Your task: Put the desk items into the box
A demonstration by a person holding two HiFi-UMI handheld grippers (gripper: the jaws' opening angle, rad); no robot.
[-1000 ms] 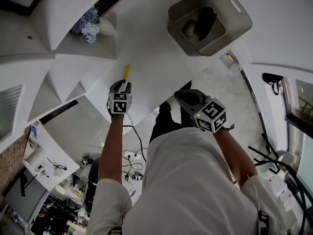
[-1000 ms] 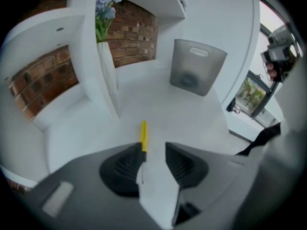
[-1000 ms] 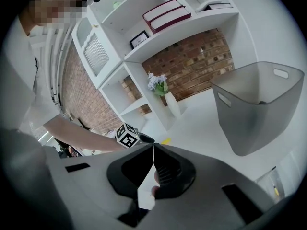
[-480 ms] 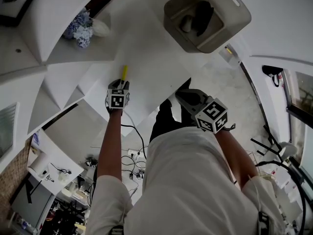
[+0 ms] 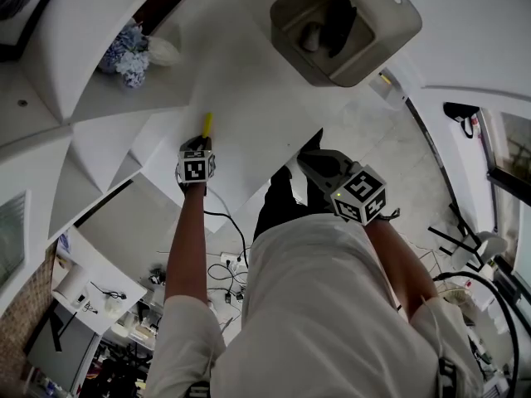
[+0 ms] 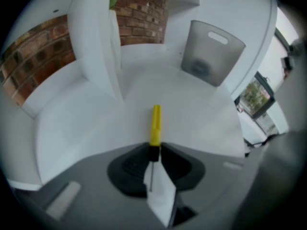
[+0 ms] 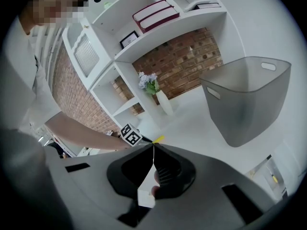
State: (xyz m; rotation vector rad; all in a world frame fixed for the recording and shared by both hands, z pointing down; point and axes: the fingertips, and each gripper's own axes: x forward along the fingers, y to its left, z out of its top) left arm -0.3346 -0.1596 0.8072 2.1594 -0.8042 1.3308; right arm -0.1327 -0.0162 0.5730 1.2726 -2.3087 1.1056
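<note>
A yellow marker [image 5: 207, 123] with a black end lies on the white desk [image 5: 249, 98]. My left gripper [image 5: 202, 143] points steeply down at the marker's near end. In the left gripper view its jaws have just been closing, and the left gripper [image 6: 153, 150] now pinches the black end of the marker [image 6: 156, 122]. The grey box [image 5: 392, 46] stands at the desk's far side with dark items [image 5: 336, 21] inside it. My right gripper [image 5: 313, 165] hovers at the desk's near edge, shut and empty; its tips meet in the right gripper view [image 7: 153, 145].
A white vase of blue flowers [image 5: 124, 50] stands at the back left beside white shelf partitions [image 5: 99, 131]. The box [image 6: 211, 51] sits ahead and to the right of the marker. Books [image 7: 156, 13] lie on an upper shelf. Cables litter the floor [image 5: 224, 264] below the desk.
My left gripper has sunk toward the desk at the marker's near end. The right gripper has stayed in place.
</note>
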